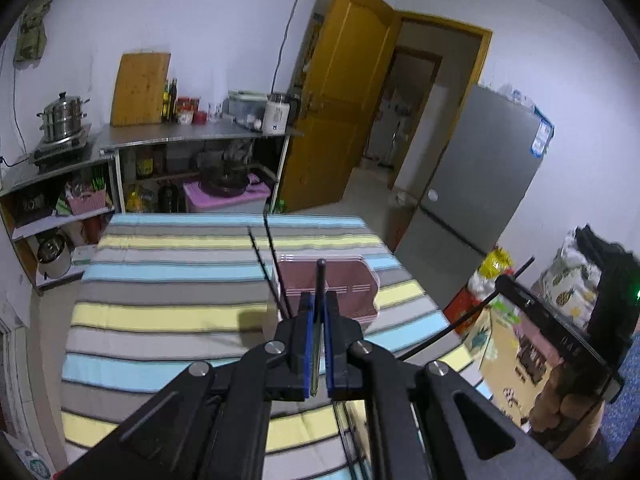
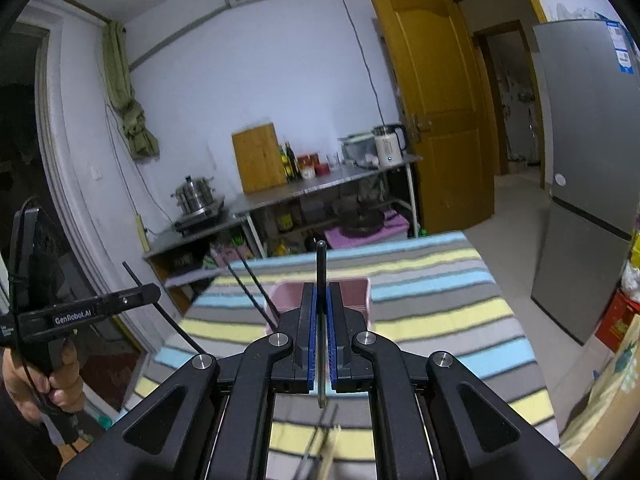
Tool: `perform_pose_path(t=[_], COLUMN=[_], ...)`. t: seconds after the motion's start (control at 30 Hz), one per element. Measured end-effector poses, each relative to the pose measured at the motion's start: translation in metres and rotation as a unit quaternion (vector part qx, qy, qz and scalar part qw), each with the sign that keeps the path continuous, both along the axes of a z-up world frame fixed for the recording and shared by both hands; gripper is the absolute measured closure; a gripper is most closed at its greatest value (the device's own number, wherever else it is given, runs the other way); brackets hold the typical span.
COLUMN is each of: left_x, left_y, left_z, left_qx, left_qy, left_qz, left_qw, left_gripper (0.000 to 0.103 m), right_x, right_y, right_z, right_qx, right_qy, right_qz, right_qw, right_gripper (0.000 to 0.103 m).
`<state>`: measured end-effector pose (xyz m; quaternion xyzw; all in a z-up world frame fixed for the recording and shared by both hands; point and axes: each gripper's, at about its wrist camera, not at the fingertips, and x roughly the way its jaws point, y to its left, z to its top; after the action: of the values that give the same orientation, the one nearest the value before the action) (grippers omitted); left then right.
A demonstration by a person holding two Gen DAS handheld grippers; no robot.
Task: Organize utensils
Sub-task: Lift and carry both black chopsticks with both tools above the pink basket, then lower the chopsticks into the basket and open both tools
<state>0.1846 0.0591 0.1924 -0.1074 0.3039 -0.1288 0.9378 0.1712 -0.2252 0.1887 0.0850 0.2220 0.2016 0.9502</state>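
Note:
My left gripper point(image 1: 319, 300) is shut on a thin dark chopstick point(image 1: 321, 276) that sticks up past its blue pads. Just beyond it, a pink utensil basket point(image 1: 348, 280) stands on the striped tablecloth point(image 1: 160, 280), with two dark chopsticks point(image 1: 264, 256) leaning out of its left side. My right gripper point(image 2: 321, 290) is likewise shut on a dark chopstick point(image 2: 321, 264), above the same pink basket point(image 2: 356, 292). Below the right gripper, more chopsticks point(image 2: 324, 444) lie on the cloth point(image 2: 440, 300), blurred. Each view shows the other hand-held gripper at its edge.
A steel counter point(image 1: 192, 134) behind the table carries a cutting board, bottles and a kettle; a steamer pot point(image 1: 62, 116) sits to its left. An open yellow door point(image 1: 344, 92) and a grey fridge point(image 1: 480, 172) stand to the right. Bags and boxes point(image 1: 492, 276) crowd the table's right side.

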Motion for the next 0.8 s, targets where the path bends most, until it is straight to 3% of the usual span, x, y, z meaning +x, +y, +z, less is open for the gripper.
perform_pose_path(t=[0.27,0.53,0.8], left_x=[0.021,0.052,0.074], left_y=[0.007,0.005,0.006], left_z=[0.035,0.023,-0.008], left_qx=[-0.014,-0.019,-0.039], left_qy=[-0.042,-0.034,-0.011], left_qz=[0.010,0.012,0.013], left_qw=[0.9990,0.9992,0.9991], left_gripper=[0.098,0.098,0.098], right_x=[0.025,0.053,0.076], right_y=[0.014,0.023,0.032], right_z=[0.027,0.011,-0.017], right_qx=[0.026,0.041,0.046], right_qy=[-0.034,-0.022,-0.001], right_qz=[-0.006,-0.009,-0.011], right_qw=[0.999,0.999,0.999], right_gripper=[0.099,0.099,0.099])
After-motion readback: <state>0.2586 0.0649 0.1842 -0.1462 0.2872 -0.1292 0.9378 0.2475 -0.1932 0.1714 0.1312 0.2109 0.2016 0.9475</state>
